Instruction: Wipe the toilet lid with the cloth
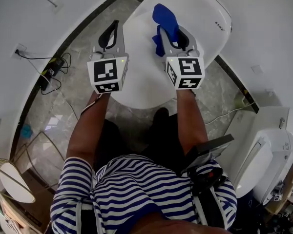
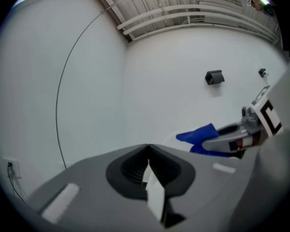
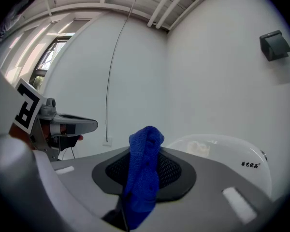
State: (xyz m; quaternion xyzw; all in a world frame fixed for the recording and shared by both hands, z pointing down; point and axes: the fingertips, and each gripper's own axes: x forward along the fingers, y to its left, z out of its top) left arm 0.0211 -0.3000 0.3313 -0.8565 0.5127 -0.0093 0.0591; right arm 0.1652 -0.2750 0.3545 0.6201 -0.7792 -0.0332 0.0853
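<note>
The grey left claw (image 2: 147,149) fills the lower frame, its jaws closed tip to tip with nothing between them. To the right, the right claw (image 2: 217,141), with its black-and-white marker cube (image 2: 267,116), pinches a crumpled blue terry cloth (image 2: 197,135). Behind, a small black box (image 2: 214,76) hangs on the white wall (image 2: 164,81)

Cloth (image 1: 165,19) between right gripper (image 1: 176,37) fingers: deep blue, knitted texture. Toilet lid (image 1: 141,77) beneath fingertips: plain glossy white. Right gripper and left gripper (image 1: 115,28): pale grey shells, black ribbed pads. Marker cubes (image 1: 107,74) behind fingers: black-and-white square patterns. Shirt (image 1: 136,189): navy and white stripes. Floor (image 1: 73,87) left of left gripper's fingers: grey veined marble, dark border strip. Wall (image 2: 183,57) ahead of fingers: white.
</note>
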